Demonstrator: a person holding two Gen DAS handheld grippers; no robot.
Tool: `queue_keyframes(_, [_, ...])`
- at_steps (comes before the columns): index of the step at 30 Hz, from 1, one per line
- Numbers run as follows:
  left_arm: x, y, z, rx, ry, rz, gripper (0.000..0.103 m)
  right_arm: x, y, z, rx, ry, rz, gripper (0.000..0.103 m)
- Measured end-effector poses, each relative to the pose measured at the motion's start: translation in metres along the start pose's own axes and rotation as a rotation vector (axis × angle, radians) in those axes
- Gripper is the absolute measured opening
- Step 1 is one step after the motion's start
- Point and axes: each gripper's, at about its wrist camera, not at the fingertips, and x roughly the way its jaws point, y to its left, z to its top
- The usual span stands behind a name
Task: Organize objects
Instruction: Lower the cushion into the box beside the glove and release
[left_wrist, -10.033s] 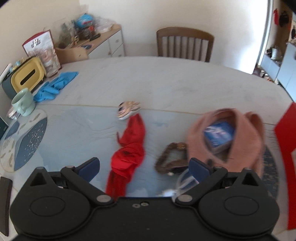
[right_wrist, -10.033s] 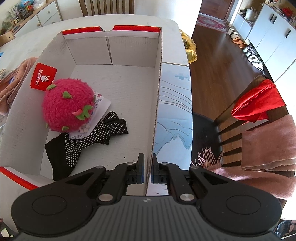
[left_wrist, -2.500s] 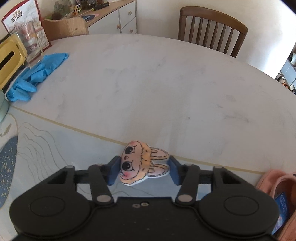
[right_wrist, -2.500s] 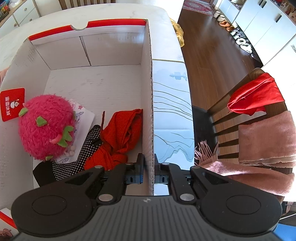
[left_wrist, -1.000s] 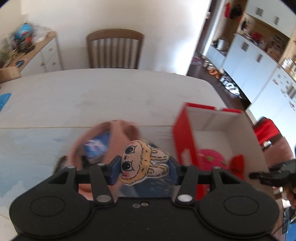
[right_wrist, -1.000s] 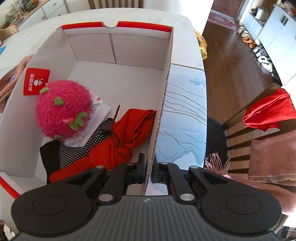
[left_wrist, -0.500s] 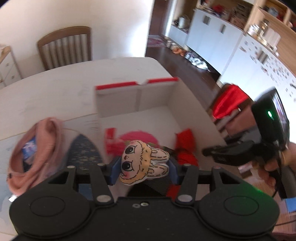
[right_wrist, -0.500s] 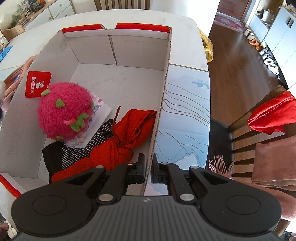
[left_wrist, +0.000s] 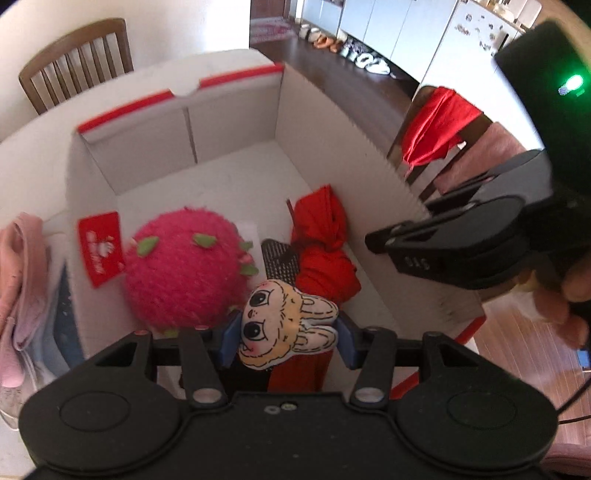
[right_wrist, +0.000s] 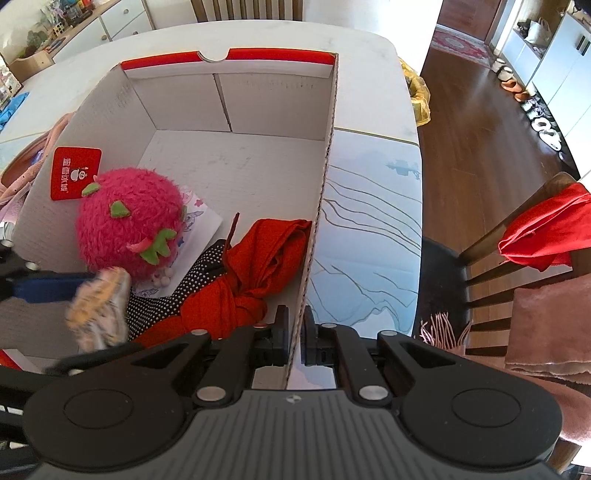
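The pale surface (right_wrist: 369, 55) carries an open white cardboard box (right_wrist: 236, 103) with red edges, standing ahead of the right tongs (right_wrist: 293, 338), whose tips pinch its right wall. To the right of those tongs a light blue mat (right_wrist: 369, 229) with dark wavy lines lies flat on the surface, touching the box. Left of the left tongs (left_wrist: 286, 338), a pink cloth (left_wrist: 22, 280) lies bunched just beside the box's left wall.

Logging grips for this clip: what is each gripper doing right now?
Left gripper: shut on the bunny plush.
Right gripper: shut on the cardboard box wall.
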Motion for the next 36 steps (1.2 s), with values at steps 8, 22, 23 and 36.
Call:
queue_keyframes(8, [0.02, -0.001, 0.0, 0.026, 0.033, 0.001, 0.053, 0.001, 0.0, 0.0, 0.006, 0.002, -0.001, 0.005])
queue_keyframes(22, [0.004, 0.012, -0.006, 0.013, -0.015, -0.051, 0.084, 0.001, 0.0, 0.0, 0.023, 0.006, -0.007, 0.004])
queue_keyframes(23, [0.0, 0.013, -0.006, 0.005, -0.019, -0.051, 0.084, 0.001, 0.0, 0.0, 0.025, 0.006, -0.007, 0.005])
queue_keyframes(36, [-0.069, 0.073, -0.027, -0.136, -0.158, -0.103, 0.088, 0.0, 0.001, 0.001, 0.047, 0.015, -0.01, 0.004])
